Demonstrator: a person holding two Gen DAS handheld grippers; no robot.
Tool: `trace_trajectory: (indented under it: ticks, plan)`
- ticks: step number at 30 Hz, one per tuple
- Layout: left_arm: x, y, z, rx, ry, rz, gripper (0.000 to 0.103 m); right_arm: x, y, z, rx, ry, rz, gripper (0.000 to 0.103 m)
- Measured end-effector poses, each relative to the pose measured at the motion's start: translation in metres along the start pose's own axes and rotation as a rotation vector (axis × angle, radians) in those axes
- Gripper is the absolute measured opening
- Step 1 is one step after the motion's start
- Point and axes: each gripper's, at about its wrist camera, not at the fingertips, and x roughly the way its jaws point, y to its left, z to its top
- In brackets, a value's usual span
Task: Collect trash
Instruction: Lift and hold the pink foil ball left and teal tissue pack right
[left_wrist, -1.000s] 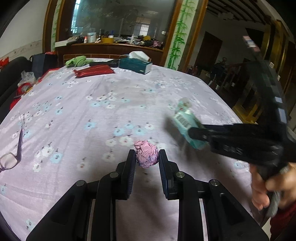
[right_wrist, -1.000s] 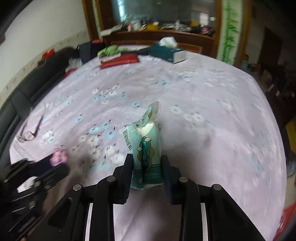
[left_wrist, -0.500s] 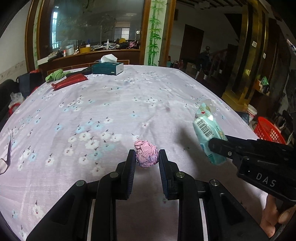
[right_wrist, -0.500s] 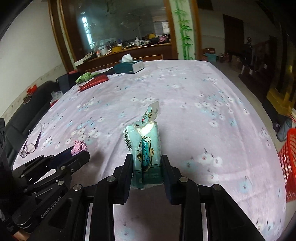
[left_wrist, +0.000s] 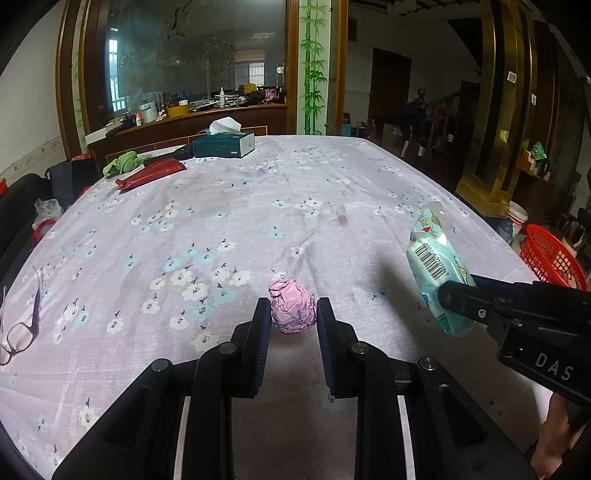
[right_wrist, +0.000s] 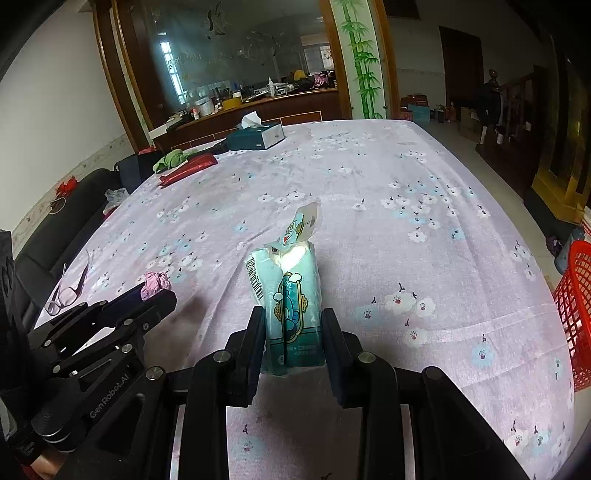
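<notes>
The left gripper is clamped on a crumpled pink paper ball, which sits between the two fingertips and bulges a little past them, above the flowered tablecloth. The ball is roughly round, so no long axis can be told.

The right gripper grips a teal tissue packet by its lower end. The packet's long axis runs forward along the fingers, and its torn-open top with a loose flap points away from the jaws, towards the far side of the table. In the left wrist view the same packet tilts up and to the left out of the jaws.

A red basket stands off the table edge, to the right of the right jaws. Eyeglasses lie on the cloth far to the left of the left jaws.
</notes>
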Motion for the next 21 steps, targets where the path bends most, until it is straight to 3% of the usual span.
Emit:
trace_trajectory:
  ticks: [21]
  plan:
    - [-0.0045, 0.0036, 0.0035, -0.019, -0.007, -0.017, 0.024, -0.0062, 0.0020, -0.0003, -0.013, -0.010, -0.008, 0.032]
